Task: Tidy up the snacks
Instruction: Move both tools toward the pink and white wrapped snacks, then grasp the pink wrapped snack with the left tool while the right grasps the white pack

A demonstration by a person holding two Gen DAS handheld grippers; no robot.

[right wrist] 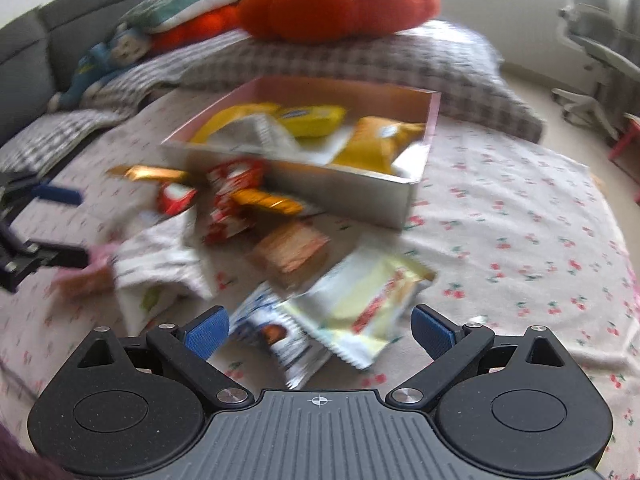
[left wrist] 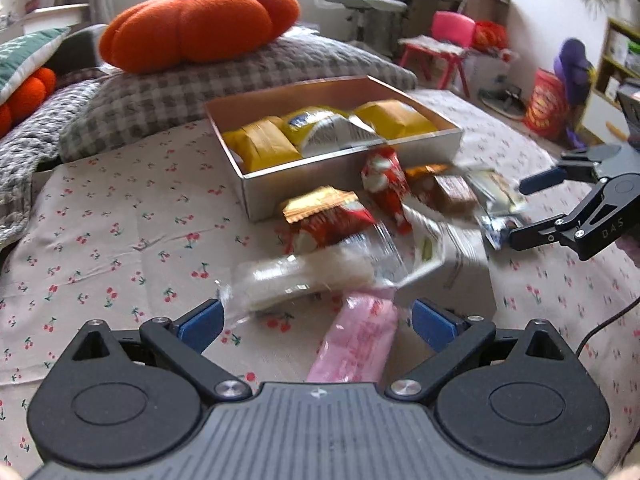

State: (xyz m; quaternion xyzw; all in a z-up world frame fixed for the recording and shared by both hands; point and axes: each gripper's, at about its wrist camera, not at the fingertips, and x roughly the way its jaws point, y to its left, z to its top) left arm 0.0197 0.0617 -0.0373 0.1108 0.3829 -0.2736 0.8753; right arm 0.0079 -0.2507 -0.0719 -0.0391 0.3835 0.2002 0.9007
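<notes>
A shallow box point(left wrist: 352, 172), already part-filled with yellow packets point(left wrist: 260, 146), is seen beyond both pairs of fingers, with loose snacks heaped on the cherry-print sheet point(left wrist: 100, 240) between it and them. All are judged light, crinkly and slippery in their film, with crushable contents, so each is best taken across its flat middle, not by a sealed end. The left gripper point(left wrist: 316, 322) is spread wide and empty; a pink packet point(left wrist: 360, 340) lies between its fingers, nearer the right-hand one, and a clear white-filled packet point(left wrist: 304, 276) sits just ahead. The right gripper point(right wrist: 320, 330) is likewise wide apart and holds nothing, with a pale yellow wrapper point(right wrist: 360, 300) and a blue-and-white packet point(right wrist: 280, 332) lying between its fingers.
</notes>
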